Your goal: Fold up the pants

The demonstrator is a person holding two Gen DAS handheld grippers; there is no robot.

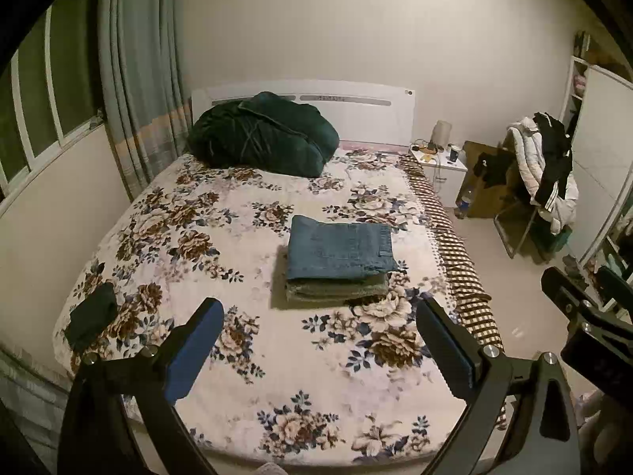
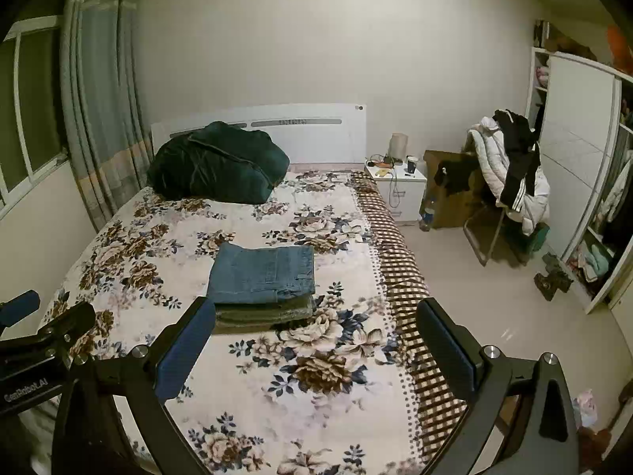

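A: Nearest the cameras, what did the two tools show?

B: The left gripper (image 1: 318, 342) and the right gripper (image 2: 316, 342) were both held above the foot edge of the bed (image 1: 277, 415), jaws spread wide, nothing between the blue pads (image 1: 194, 352).

A: And the garment?

B: The blue jeans (image 1: 340, 251) lay folded into a compact rectangle, near the middle of the bed and toward its right edge. They rested on top of a folded olive-grey garment (image 1: 336, 289), forming a short stack well apart from both tools.

A: Farther back?

B: A small dark cloth (image 1: 93, 314) lay near the left edge; a dark green bundle (image 1: 263, 134) sat at the head edge, against the white headboard (image 1: 356, 111).

A: What might go wrong from this state?

B: Judged from the frames, the fold appeared complete. A renewed grasp catching only the top layer could pull the fold open. A sideways push could slide the jeans off the softer garment beneath, or carry the stack toward the right edge.
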